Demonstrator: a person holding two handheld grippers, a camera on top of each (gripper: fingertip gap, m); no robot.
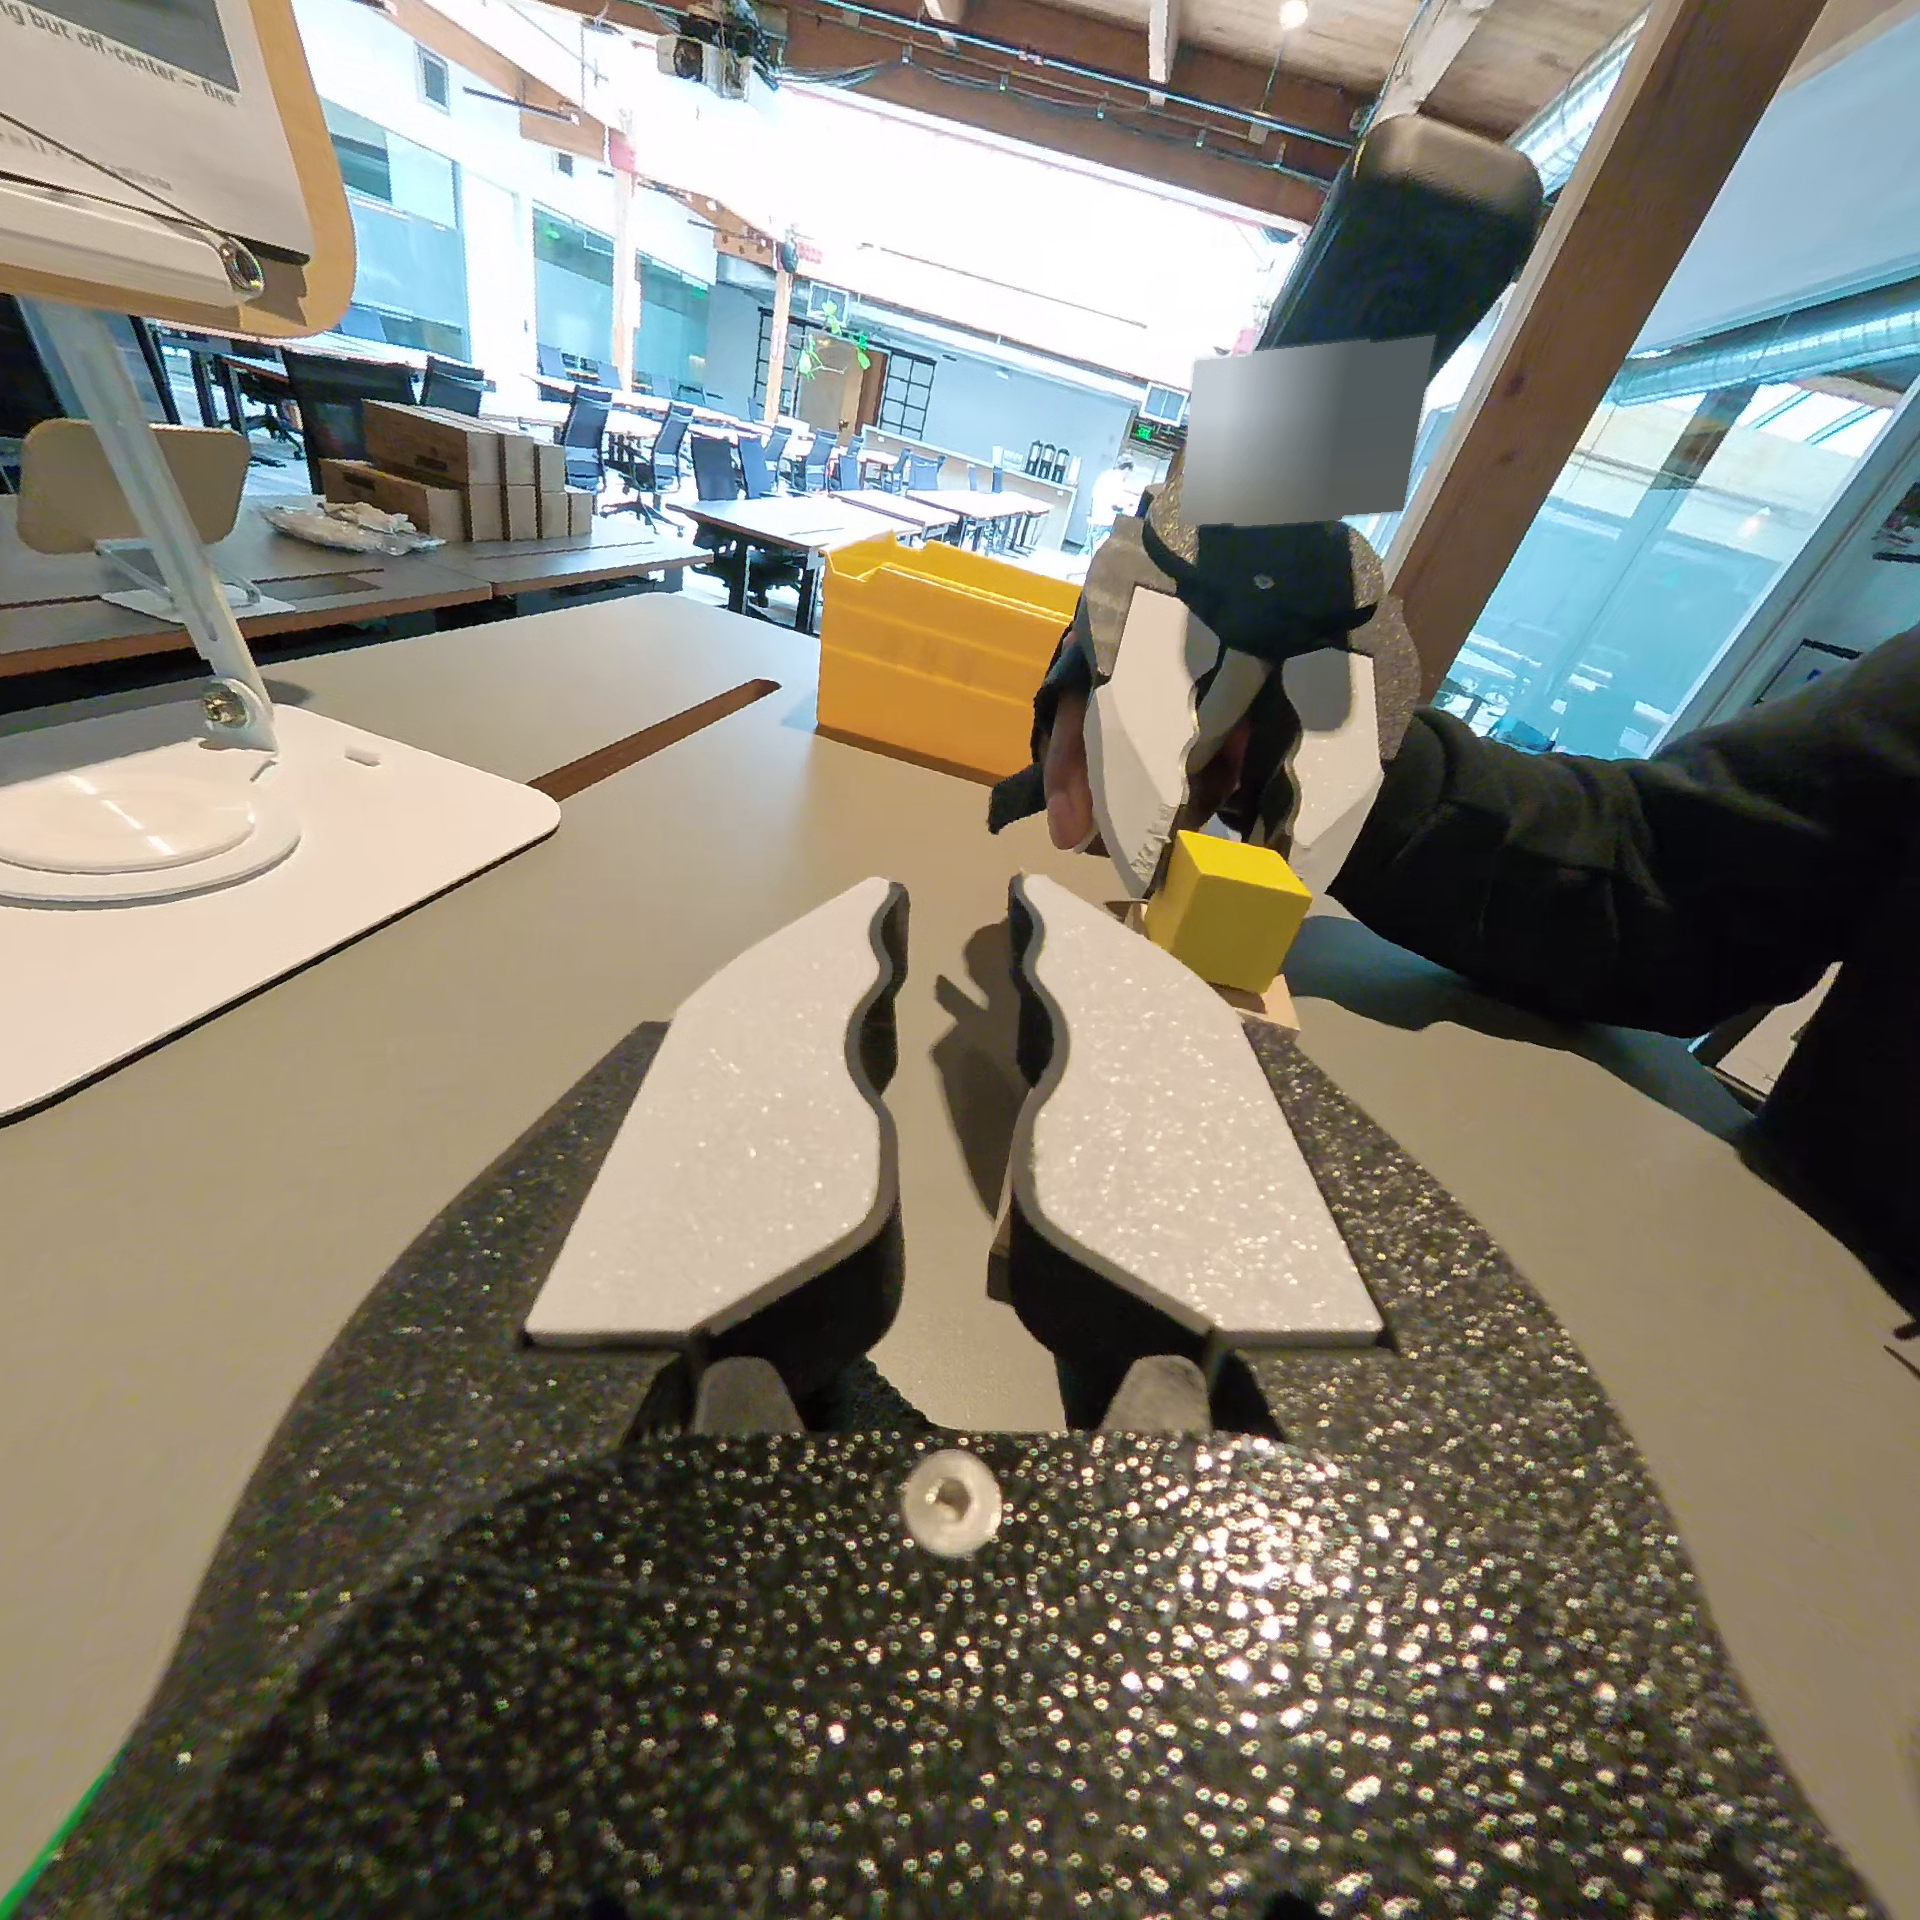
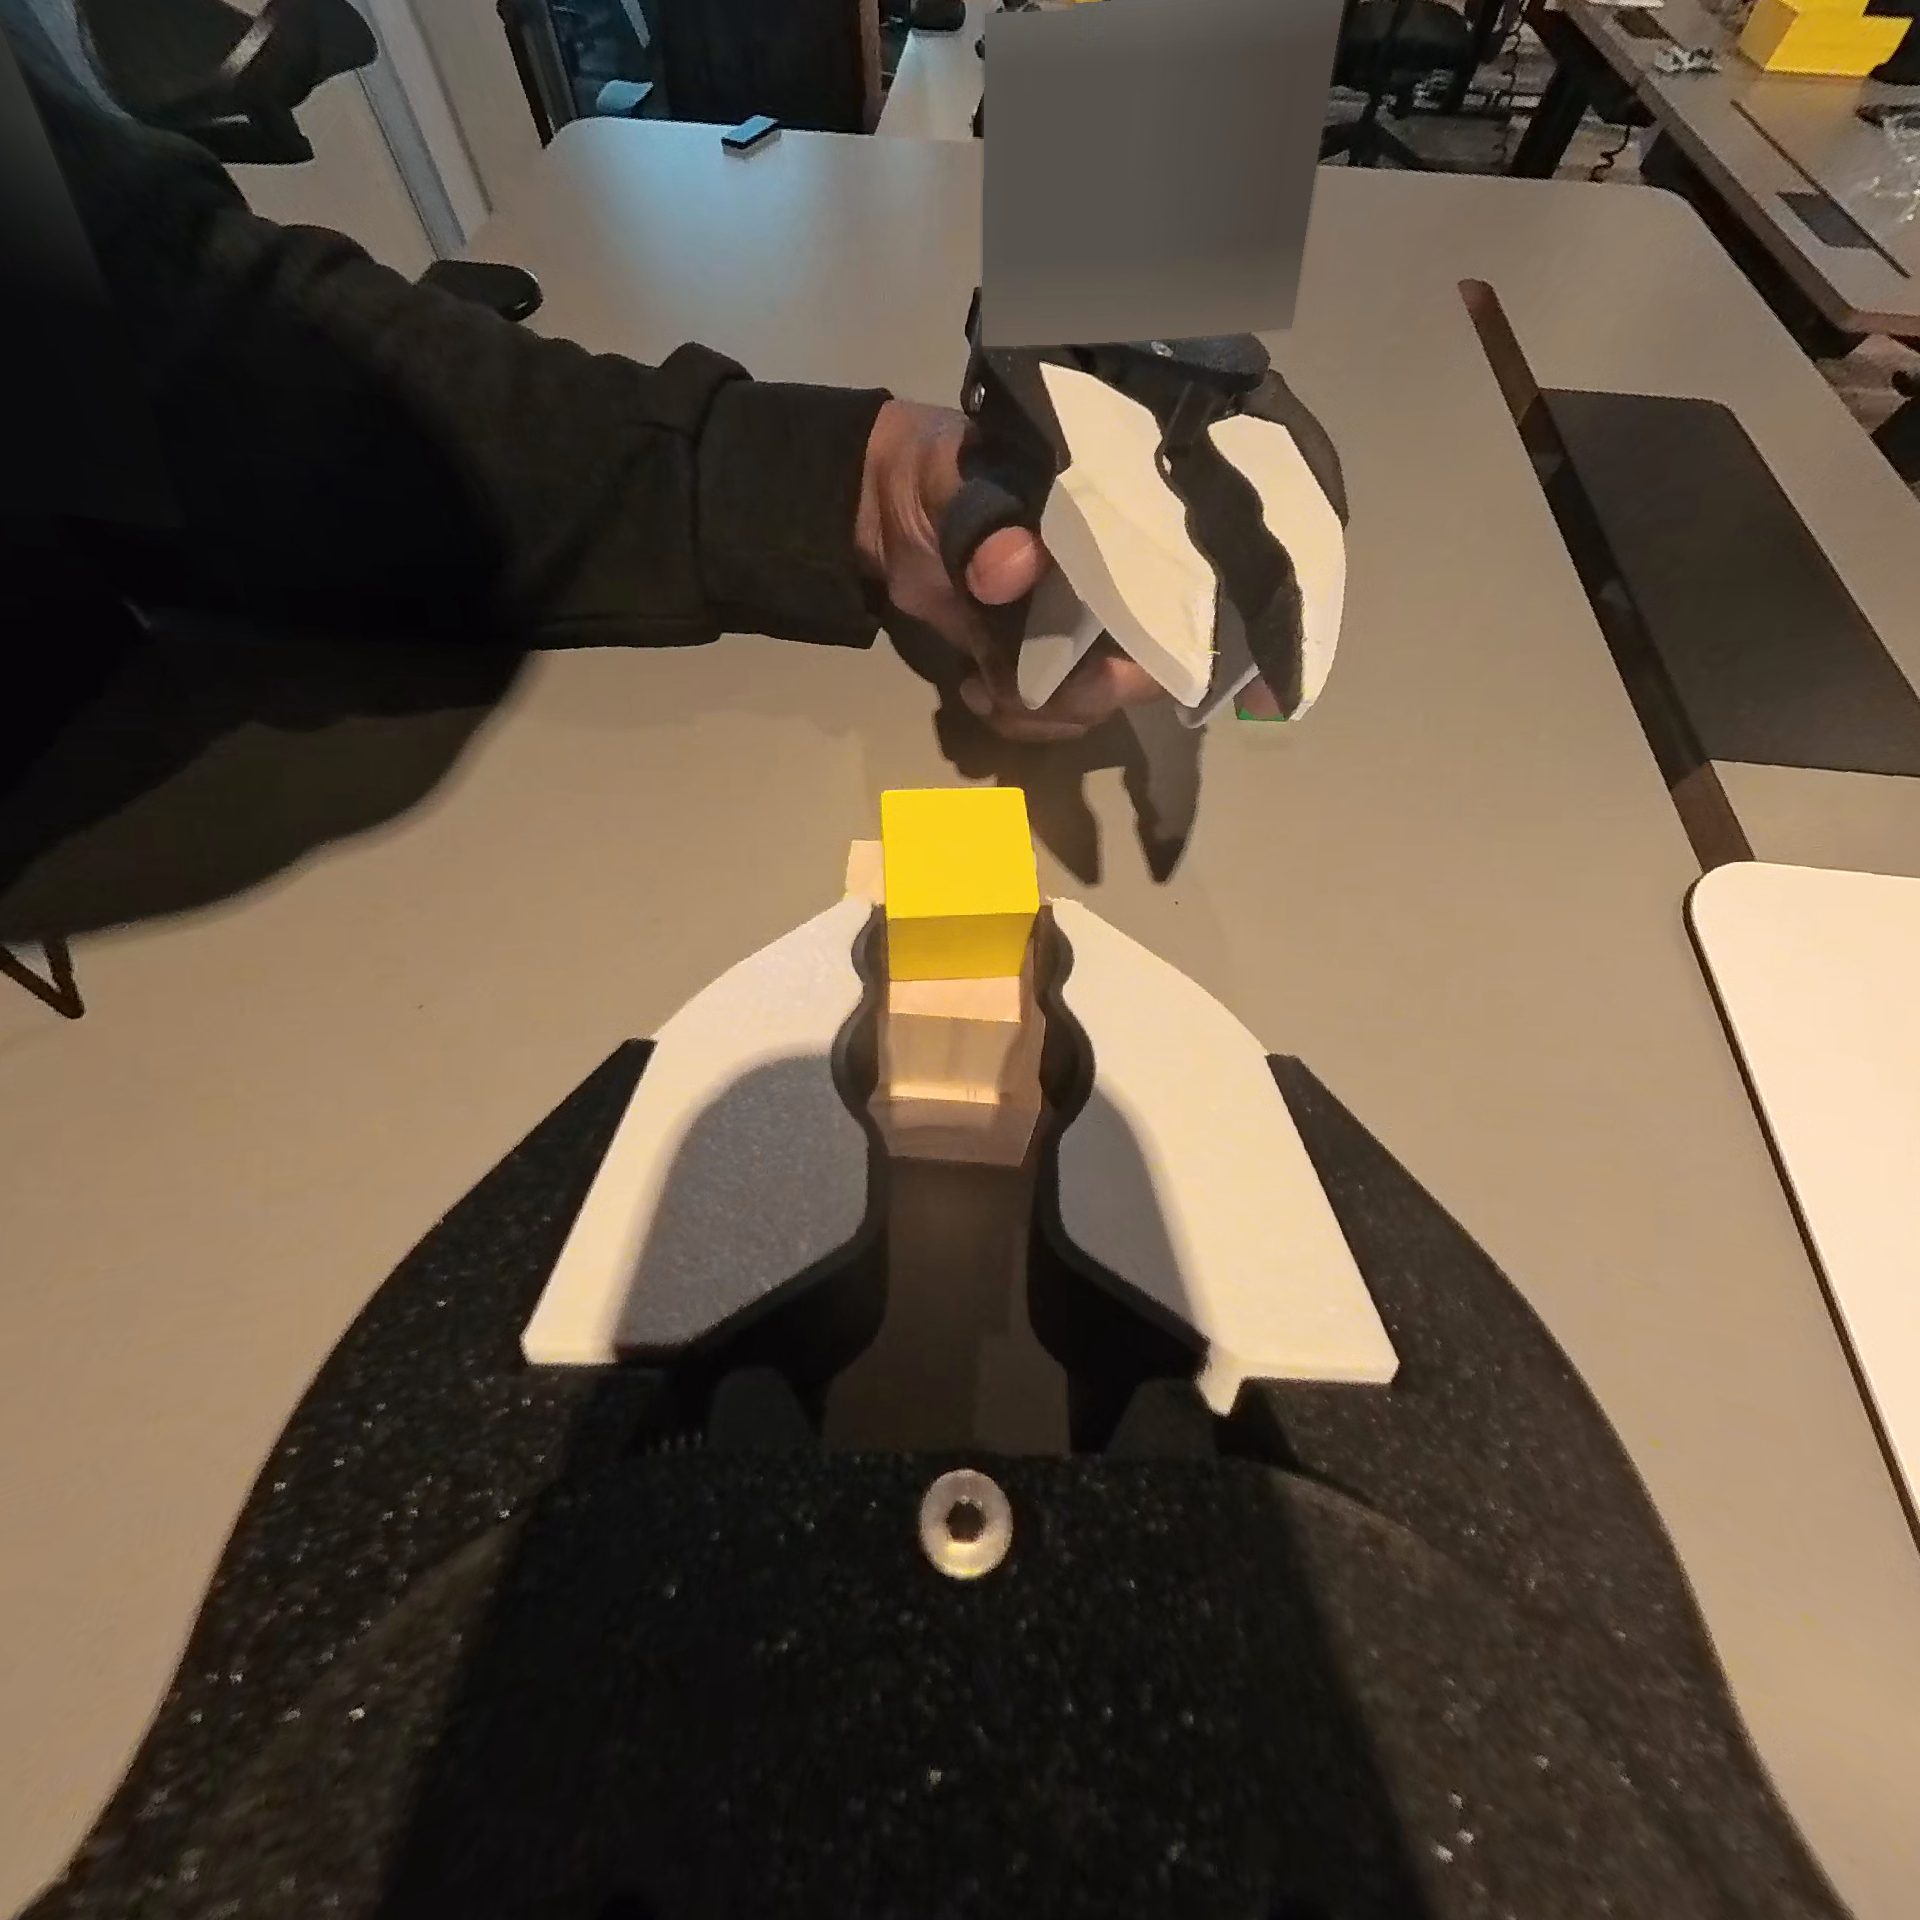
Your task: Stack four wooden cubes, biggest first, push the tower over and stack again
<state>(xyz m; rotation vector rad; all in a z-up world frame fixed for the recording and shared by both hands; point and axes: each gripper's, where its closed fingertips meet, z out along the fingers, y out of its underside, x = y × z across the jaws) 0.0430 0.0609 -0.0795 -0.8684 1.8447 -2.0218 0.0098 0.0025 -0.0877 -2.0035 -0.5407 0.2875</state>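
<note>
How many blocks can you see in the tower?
3 for sure. The yellow cube sits on top between the right hand-held gripper's fingertips. A plain wooden cube is under it, and a bigger wooden cube pokes out below. More may be hidden.

yellow cube (image 2: 958,881) on pale wooden cube (image 2: 951,1049).

Each camera sits behind its own tongs, low over the grey desk (image 1: 436,1039). They face one another closely, sharing the small yellow wooden cube (image 1: 1231,920) (image 2: 958,878) between them.
</note>
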